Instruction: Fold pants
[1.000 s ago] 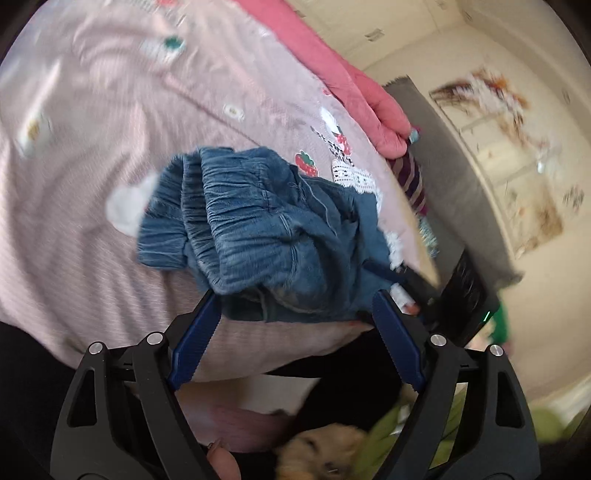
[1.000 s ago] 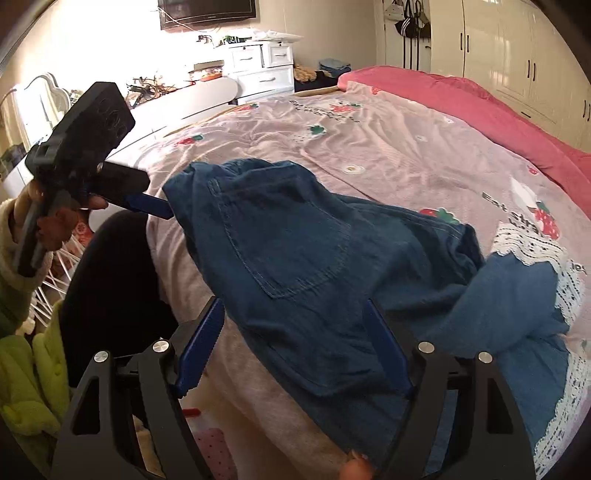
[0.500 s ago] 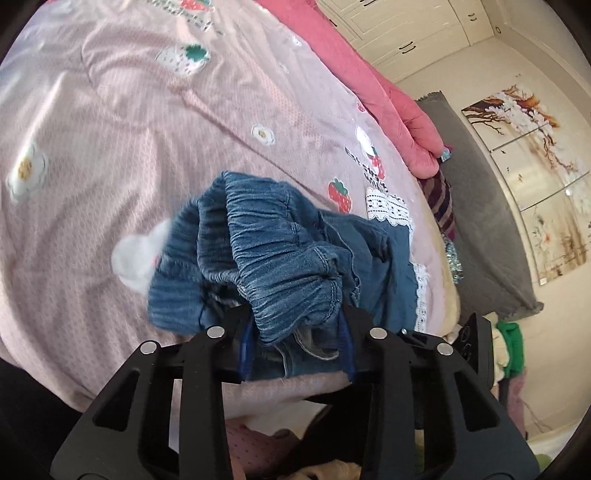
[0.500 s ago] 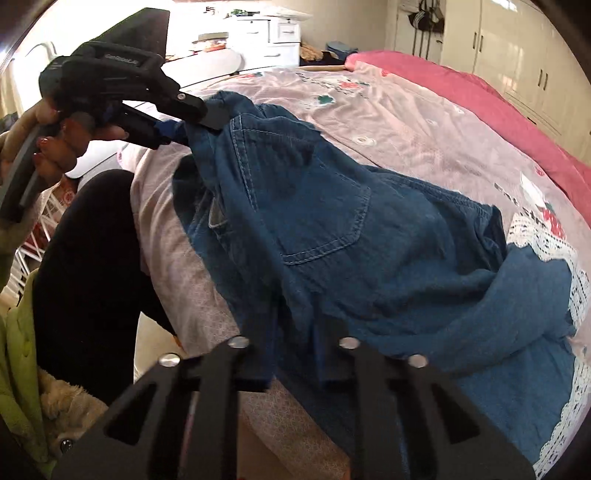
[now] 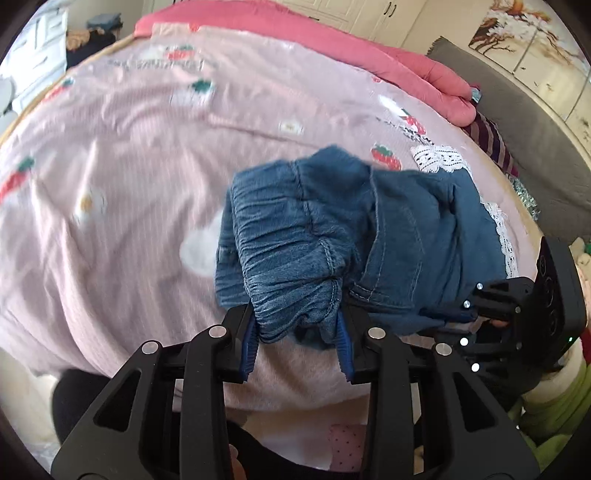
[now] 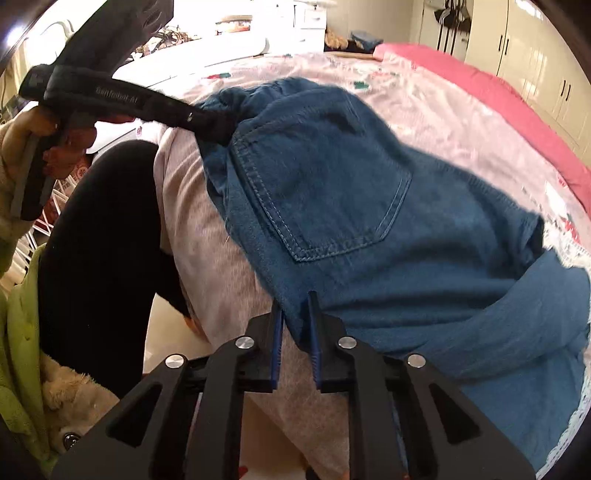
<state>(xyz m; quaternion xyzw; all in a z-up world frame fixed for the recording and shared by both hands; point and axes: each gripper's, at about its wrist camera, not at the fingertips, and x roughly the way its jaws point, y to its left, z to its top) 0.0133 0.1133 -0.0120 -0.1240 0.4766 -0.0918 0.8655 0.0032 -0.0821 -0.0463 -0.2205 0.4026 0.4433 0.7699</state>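
Blue denim pants (image 5: 369, 236) with white lace trim lie bunched on a pink strawberry-print bedspread (image 5: 147, 155). My left gripper (image 5: 299, 332) is shut on the gathered elastic waistband (image 5: 291, 266) at the near bed edge. My right gripper (image 6: 295, 332) is shut on the denim edge below the back pocket (image 6: 321, 192). The left gripper also shows in the right wrist view (image 6: 207, 122), pinching the waistband corner. The right gripper shows at the right in the left wrist view (image 5: 476, 314). The pants stretch between them.
A rolled pink quilt (image 5: 388, 62) lies along the far side of the bed. A grey headboard (image 5: 535, 122) is at the right. White drawers (image 6: 310, 18) and wardrobes (image 6: 535, 55) stand behind. The person's dark leg (image 6: 103, 229) is by the bed edge.
Both grippers went from open around the denim to shut on it. The waistband has been lifted and pulled toward the near edge, and the left gripper rose.
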